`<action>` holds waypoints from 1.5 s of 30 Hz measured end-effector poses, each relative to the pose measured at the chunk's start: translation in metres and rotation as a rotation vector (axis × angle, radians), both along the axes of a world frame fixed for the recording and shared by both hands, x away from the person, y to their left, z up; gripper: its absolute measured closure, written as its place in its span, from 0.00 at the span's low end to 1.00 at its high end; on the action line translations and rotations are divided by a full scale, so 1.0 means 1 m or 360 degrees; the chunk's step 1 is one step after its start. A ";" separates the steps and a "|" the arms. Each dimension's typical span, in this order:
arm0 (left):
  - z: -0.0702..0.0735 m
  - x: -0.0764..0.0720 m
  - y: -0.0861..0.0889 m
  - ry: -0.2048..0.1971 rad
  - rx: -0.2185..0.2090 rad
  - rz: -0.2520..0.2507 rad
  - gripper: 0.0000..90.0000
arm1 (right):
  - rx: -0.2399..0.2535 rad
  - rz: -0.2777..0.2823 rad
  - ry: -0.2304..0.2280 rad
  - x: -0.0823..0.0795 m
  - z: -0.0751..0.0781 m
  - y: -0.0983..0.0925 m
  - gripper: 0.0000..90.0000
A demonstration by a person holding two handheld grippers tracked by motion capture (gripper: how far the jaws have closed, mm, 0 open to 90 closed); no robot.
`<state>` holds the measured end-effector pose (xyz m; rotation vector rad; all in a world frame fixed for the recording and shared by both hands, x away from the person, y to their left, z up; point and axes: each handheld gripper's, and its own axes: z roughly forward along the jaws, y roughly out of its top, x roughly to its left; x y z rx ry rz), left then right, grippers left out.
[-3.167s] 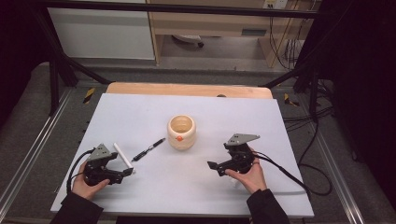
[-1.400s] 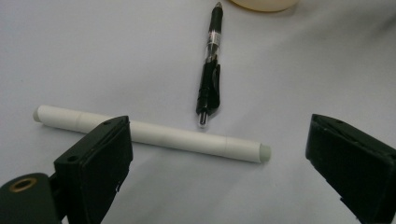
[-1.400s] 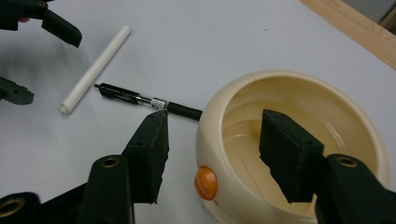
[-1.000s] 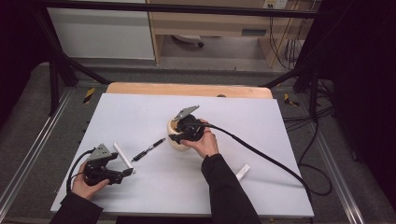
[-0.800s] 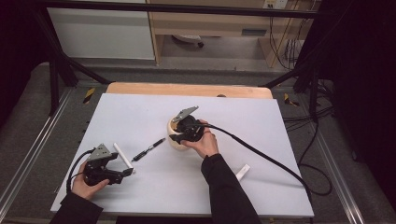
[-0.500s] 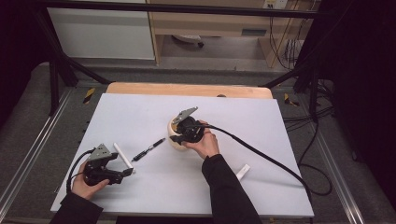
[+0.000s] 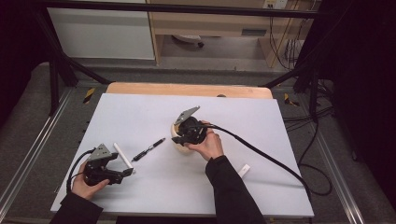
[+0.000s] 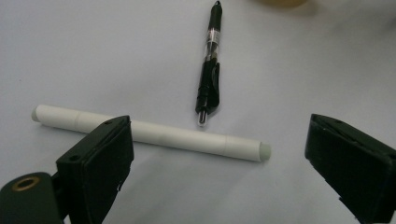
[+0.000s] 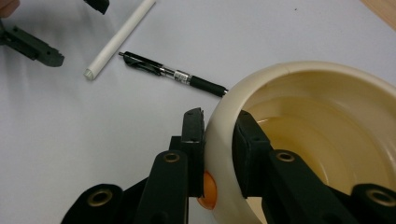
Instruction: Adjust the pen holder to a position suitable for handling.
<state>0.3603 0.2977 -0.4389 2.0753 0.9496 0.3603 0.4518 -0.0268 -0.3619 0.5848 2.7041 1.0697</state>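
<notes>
near the middle of the table [image 7: 280, 140] stood the cream cup [image 9: 327, 116], its wall pinched by the right gripper [image 9: 218, 140]: one jaw outside, one inside, just closed onto it. a black pen [image 9: 173, 72] lay beside the cup, tip toward it. a white stick [image 8: 149, 133] lay past the pen, in front of the left gripper [image 8: 219, 154], whose jaws gaped wide, grasping nothing.

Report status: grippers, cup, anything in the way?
Right gripper jaws just closed over cream cup wall, one inside, one outside. Left gripper open over white tube. Black pen lies beside cup, clear.
</notes>
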 end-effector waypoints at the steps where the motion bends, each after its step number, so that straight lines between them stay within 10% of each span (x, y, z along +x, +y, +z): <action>1: 0.000 0.000 0.000 0.0000 0.0002 -0.0001 0.09 | -0.0006 0.0005 0.0001 -0.002 0.002 -0.001 0.85; 21: 0.000 0.000 -0.001 0.0004 0.0007 -0.0001 0.09 | -0.0009 0.0073 0.0081 -0.017 -0.006 -0.040 0.85; 45: 0.000 0.000 -0.001 0.0005 0.0011 -0.0002 0.09 | -0.0013 0.0143 0.0102 -0.017 -0.011 -0.039 0.83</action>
